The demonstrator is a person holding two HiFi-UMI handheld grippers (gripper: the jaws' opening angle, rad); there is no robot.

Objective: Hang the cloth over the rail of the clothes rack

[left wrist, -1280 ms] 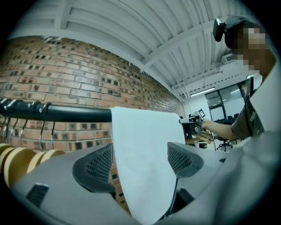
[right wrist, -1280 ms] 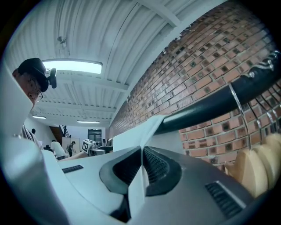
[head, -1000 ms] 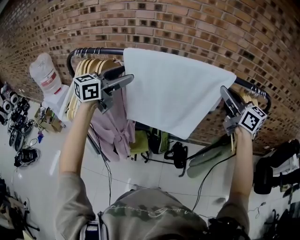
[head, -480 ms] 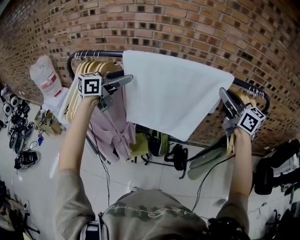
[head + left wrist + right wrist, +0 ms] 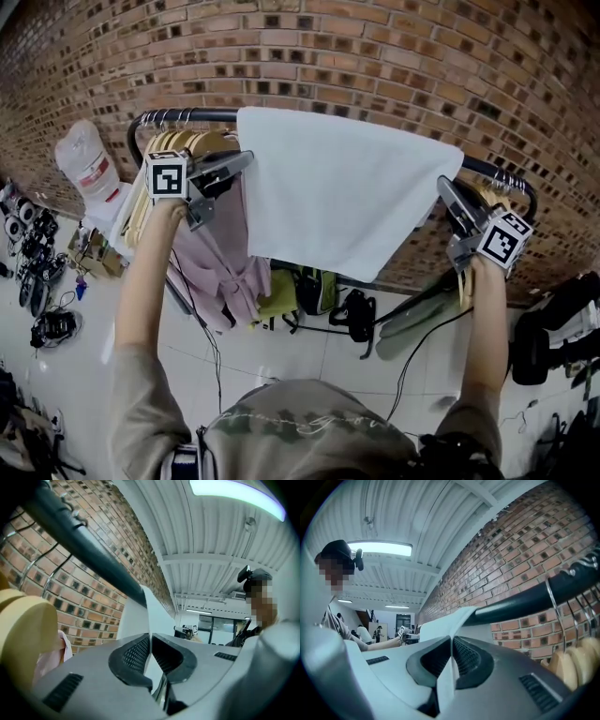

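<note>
the white cloth [image 5: 342,197] lies draped over the black rail [image 5: 192,114] of the rack, spread between the two grippers. the left gripper [image 5: 246,159] has just been closing its jaws, and they pinch the cloth's left edge. the right gripper [image 5: 443,187] is clamped on the right edge, with a fold of cloth between its pads. the cloth's long side runs along the rail, left to right, and its front flap hangs down toward the person.

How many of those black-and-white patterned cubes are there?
2. The left cube sits on the left gripper by the wooden hangers; the right cube on the right gripper, at the right edge of the cloth. None seems hidden.
</note>
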